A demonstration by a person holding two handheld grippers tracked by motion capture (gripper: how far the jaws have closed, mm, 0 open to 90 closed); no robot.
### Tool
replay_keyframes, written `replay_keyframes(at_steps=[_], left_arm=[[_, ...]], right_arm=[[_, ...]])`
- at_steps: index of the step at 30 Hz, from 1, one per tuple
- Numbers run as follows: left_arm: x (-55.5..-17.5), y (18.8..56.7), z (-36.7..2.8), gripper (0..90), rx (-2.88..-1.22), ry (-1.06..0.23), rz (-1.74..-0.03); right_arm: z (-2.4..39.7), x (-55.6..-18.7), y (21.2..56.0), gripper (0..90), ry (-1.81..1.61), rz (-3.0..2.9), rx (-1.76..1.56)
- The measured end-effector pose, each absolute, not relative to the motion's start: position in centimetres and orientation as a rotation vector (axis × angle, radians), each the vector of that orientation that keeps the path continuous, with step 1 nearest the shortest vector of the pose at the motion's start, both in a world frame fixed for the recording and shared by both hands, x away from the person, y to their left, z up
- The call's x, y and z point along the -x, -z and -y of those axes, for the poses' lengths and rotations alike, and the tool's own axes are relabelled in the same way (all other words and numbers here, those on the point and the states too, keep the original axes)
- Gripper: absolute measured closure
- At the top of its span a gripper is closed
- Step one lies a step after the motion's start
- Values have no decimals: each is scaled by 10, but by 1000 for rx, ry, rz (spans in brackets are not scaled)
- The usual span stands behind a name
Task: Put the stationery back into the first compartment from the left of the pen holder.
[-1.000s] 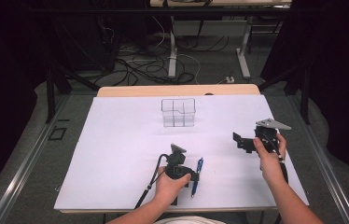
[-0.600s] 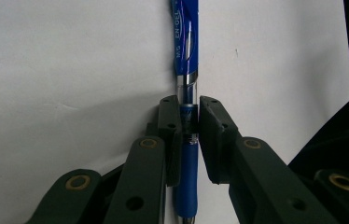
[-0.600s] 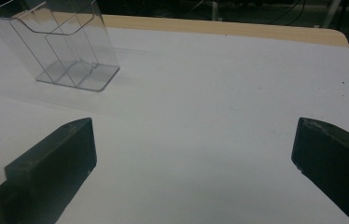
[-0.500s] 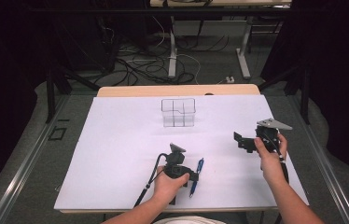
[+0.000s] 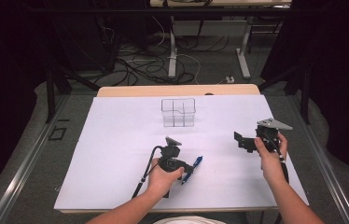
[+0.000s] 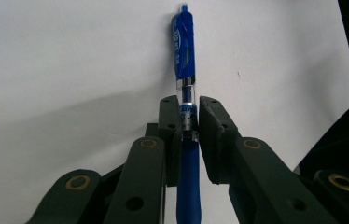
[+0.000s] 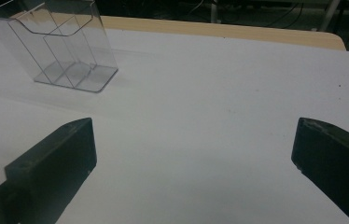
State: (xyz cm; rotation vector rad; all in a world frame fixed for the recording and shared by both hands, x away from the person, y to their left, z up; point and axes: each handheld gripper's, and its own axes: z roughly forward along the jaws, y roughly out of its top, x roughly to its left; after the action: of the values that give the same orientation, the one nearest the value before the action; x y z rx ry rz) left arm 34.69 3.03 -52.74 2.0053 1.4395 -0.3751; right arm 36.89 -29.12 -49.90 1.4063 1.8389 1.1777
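Observation:
A blue pen (image 6: 184, 51) lies between the jaws of my left gripper (image 6: 187, 119), which is shut on its clear middle section; the pen's clip end points away from the camera. From above, the left gripper (image 5: 187, 169) sits near the table's front centre with the blue pen (image 5: 195, 164) sticking out to its right. My right gripper (image 5: 239, 140) hangs above the right side of the sheet, open, with nothing between its fingers (image 7: 63, 154). A clear plastic holder (image 5: 178, 112) with compartments stands upright at the back centre, and the clear plastic holder (image 7: 56, 44) appears ahead-left of the right gripper.
A white sheet (image 5: 116, 154) covers the table, with a strip of wooden edge (image 5: 177, 90) at the back. Beyond the table are desk legs and cables on the floor (image 5: 163, 60). A black cable (image 5: 144, 172) trails from the left gripper.
The left gripper and the pen have shifted slightly; the pen's free end sits a little higher than before. The right gripper has barely moved.

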Motion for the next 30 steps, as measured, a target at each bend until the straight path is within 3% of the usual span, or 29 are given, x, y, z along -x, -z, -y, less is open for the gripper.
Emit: replay_keyframes(at_steps=[14, 25, 30], left_arm=[[-362, 498, -50, 795, -2133, 169, -1314], [-361, 482, -57, 794, -2224, -107, -1139], [-356, 481, -56, 794, -2182, -235, -1069]], right_arm=[[289, -368, 496, 0, -1173, -1849, -1372], [286, -368, 495, 0, -1177, -1861, -1345], [285, -367, 496, 0, -1180, -1864, -1358]])
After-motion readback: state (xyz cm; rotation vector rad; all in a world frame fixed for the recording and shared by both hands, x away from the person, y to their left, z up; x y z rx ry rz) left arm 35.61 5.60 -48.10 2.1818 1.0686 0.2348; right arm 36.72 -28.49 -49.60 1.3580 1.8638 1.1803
